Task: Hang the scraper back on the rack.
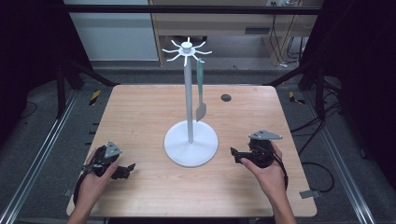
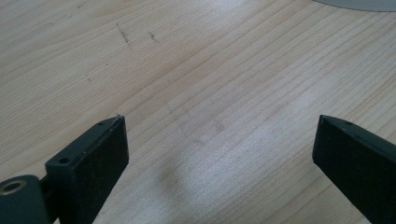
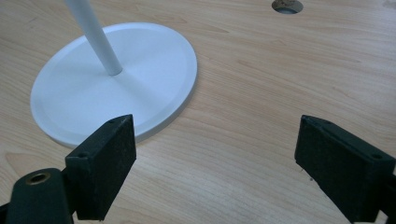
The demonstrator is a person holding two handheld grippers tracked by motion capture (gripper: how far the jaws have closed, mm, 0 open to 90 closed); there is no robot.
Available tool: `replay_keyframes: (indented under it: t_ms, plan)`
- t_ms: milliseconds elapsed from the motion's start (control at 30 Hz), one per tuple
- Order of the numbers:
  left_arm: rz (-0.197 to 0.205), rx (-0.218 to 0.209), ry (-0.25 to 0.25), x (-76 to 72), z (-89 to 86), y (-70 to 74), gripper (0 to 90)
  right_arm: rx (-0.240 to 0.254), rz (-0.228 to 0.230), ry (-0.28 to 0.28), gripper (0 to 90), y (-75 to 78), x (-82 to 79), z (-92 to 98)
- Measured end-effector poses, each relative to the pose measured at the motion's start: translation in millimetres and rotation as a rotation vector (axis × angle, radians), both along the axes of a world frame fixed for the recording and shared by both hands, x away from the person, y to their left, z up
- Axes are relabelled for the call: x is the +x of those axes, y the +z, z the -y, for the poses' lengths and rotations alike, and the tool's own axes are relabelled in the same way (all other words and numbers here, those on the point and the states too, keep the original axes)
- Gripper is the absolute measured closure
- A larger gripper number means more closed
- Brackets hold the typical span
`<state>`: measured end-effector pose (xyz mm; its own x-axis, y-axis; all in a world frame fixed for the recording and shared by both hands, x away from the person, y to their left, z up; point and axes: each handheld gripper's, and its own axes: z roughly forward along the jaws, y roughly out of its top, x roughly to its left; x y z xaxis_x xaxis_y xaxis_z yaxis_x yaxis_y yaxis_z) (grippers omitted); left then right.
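Round cable hole (image 1: pixel 226 97) in wooden table (image 1: pixel 140 116), far side.

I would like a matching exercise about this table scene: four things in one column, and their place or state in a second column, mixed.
Things:
1. spatula
2. white stand
3. left gripper
4. round hole

Places or states:
A. in the table top, behind the stand's base
B. hanging from a hook at the stand's top
C. open, nothing between its jaws
D. upright in the table's middle

Pairs: 1-B, 2-D, 3-C, 4-A

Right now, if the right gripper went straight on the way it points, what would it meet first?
Probably bare light wooden table, then perhaps the round white stand base; the open right gripper holds nothing, and depth is unclear.
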<state>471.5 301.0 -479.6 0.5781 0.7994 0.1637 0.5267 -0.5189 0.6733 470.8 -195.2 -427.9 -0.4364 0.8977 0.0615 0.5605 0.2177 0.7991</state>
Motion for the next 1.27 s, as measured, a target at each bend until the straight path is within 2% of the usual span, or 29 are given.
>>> replay_keyframes:
  t_ms: [500,800,1133,1267]
  plan:
    - [0.002,-0.011,0.005,0.7,-2.0,-0.7,3.3,0.018,-0.025,-0.04,12.3,-22.8,1.7,9.2]
    - [-0.005,-0.002,0.001,1.2,-2.9,-1.2,3.3,0.026,-0.04,-0.063,12.0,-32.2,2.0,14.5]
    - [-0.004,-0.001,-0.008,1.5,-0.4,-1.3,3.3,0.004,-0.088,-0.1,11.9,-47.9,4.0,26.0]
    - [-0.006,0.003,-0.011,1.8,0.6,-1.7,3.3,0.021,-0.075,-0.103,11.0,-46.8,2.6,26.4]
